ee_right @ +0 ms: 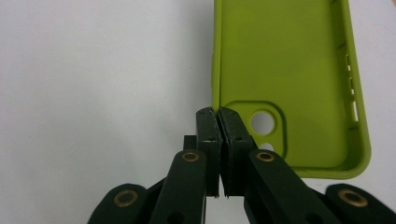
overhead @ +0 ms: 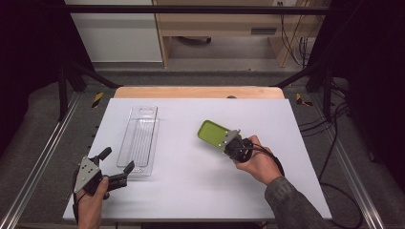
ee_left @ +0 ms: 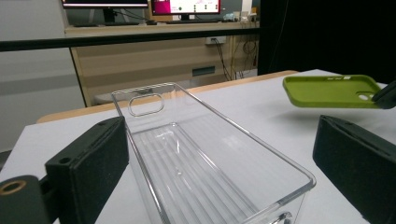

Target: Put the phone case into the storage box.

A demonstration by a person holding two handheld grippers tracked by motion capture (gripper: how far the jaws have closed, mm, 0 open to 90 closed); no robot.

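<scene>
A lime-green phone case (overhead: 211, 132) hangs just above the white table, open side up, with a shadow under it. My right gripper (overhead: 224, 141) is shut on the case's side wall near the camera cutout. In the right gripper view the pads (ee_right: 218, 114) pinch that wall and the case (ee_right: 280, 56) stretches away from them. A clear plastic bin (overhead: 141, 138) lies lengthwise left of centre. My left gripper (overhead: 117, 160) stands open at the bin's near end, one jaw on either side of it. In the left gripper view the bin (ee_left: 154, 105) holds nothing and the case (ee_left: 327, 91) floats at the right.
The white table surface (overhead: 286, 191) ends in a wooden strip (overhead: 198, 92) at the far edge. Black frame bars and cables stand beyond the table on both sides. A desk with monitors (ee_left: 140, 4) is far behind.
</scene>
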